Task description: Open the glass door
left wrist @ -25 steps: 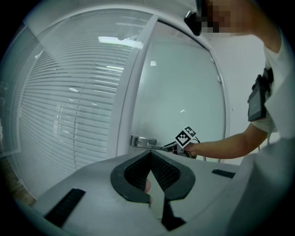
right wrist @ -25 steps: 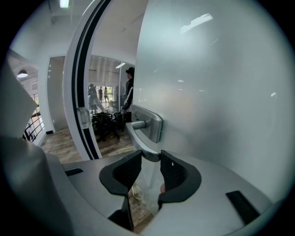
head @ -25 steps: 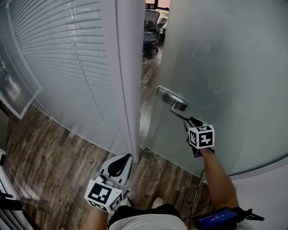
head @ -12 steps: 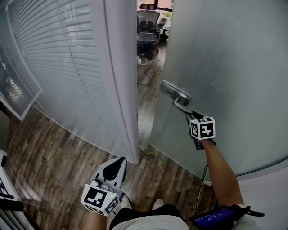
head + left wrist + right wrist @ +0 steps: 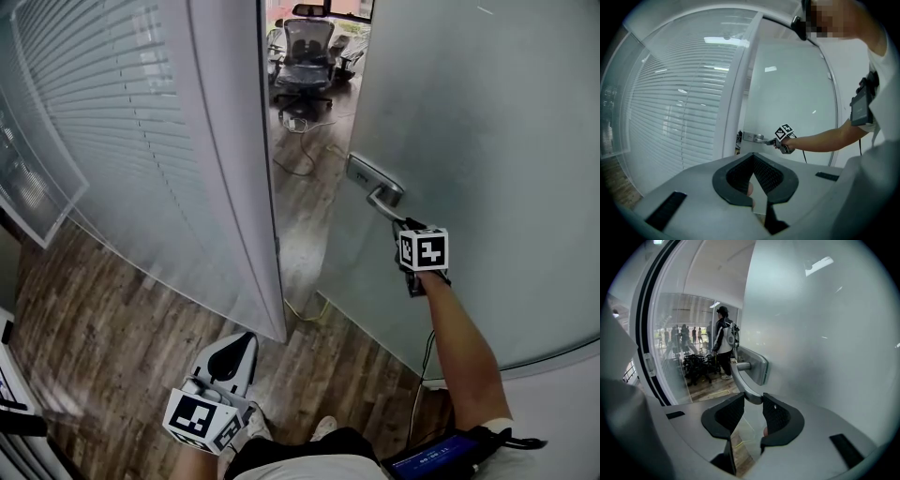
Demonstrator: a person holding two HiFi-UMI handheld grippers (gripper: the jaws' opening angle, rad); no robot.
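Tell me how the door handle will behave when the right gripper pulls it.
The door handle looks like rigid metal, so it probably won't flex. Its smooth, curved finish may slip in the right gripper.

The frosted glass door ran off the top and right edges of the head view, and nothing behind its pane could be made out. By the door's free edge, the tip of the handle was lost between the pads of the right gripper, which clamped it. From the head view, that gripper's marker cube covered the jaws. Past the gap, the office chair was clipped by the top edge. Far back in the right gripper view, the figures were too small and hazy to count. The left gripper hid the hand holding it. The forearm screen was cut by the bottom edge, its print unreadable.
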